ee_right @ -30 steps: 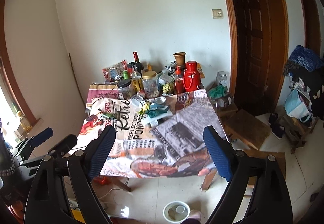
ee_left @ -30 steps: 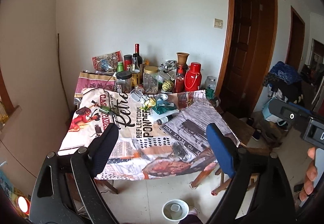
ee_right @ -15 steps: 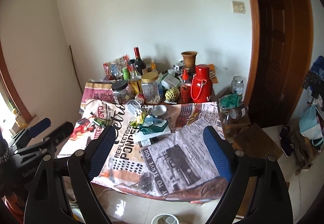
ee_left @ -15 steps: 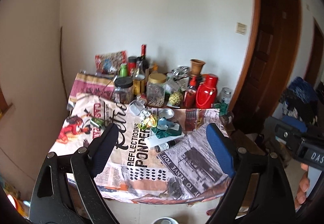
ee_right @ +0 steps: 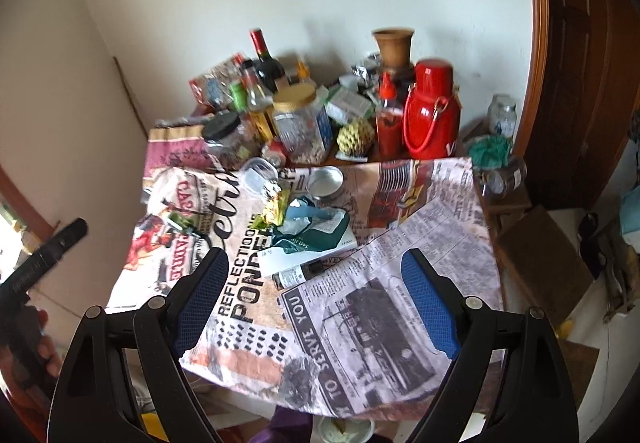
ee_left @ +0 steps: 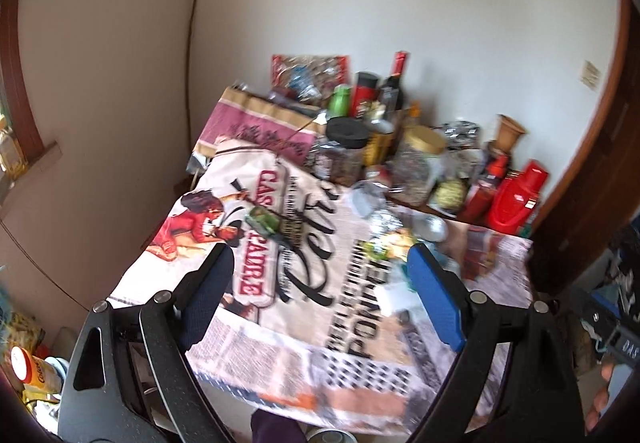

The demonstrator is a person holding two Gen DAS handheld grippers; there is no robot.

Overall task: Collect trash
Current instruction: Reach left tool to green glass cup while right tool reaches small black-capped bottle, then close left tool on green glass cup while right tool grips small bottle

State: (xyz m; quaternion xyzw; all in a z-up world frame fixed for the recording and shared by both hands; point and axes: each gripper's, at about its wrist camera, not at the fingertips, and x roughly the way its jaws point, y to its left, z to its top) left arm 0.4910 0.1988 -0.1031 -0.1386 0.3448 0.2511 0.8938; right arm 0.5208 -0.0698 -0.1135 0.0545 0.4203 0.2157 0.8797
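Observation:
Trash lies mid-table on the printed cloth [ee_right: 384, 275]: a yellow-green crumpled wrapper [ee_right: 274, 209], a teal torn bag [ee_right: 310, 229] on a white box, a small dark bottle [ee_right: 298, 275] on its side, a clear plastic cup [ee_right: 259, 173] and a round tin lid [ee_right: 325, 181]. A green wrapper [ee_left: 262, 221] lies further left. My left gripper [ee_left: 320, 295] is open and empty, above the table's near left part. My right gripper [ee_right: 314, 297] is open and empty, above the near edge, short of the bottle.
Jars, bottles, a red thermos [ee_right: 430, 119] and a clay vase [ee_right: 394, 45] crowd the back of the table by the wall. A wooden door [ee_right: 580, 43] and low stools stand right. A white bin [ee_right: 344, 429] sits on the floor below the near edge.
Both grippers have moved forward and closer to the table; the left one has swung toward the left side. Both stay open and empty.

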